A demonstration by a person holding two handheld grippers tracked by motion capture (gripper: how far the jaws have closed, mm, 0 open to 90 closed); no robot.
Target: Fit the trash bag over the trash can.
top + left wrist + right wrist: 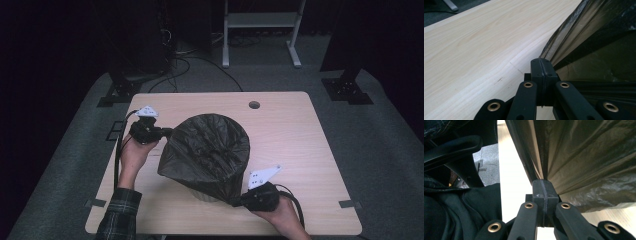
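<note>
High view: a dark bin bag is stretched over a pale bin standing near the middle of the wooden table, the plastic pulled taut into two corners. The left gripper has its jaws clamped tight on the far-left corner of the bag, and the right gripper pinches the near-right corner low beside the bin's base. The left gripper view and right gripper view both show the pads pressed together with film running out from between them. To do this well, I would judge the pull should stay even on both sides, easing the hem down over the rim without jerking, since thin film under this tension could tear or slip free.
</note>
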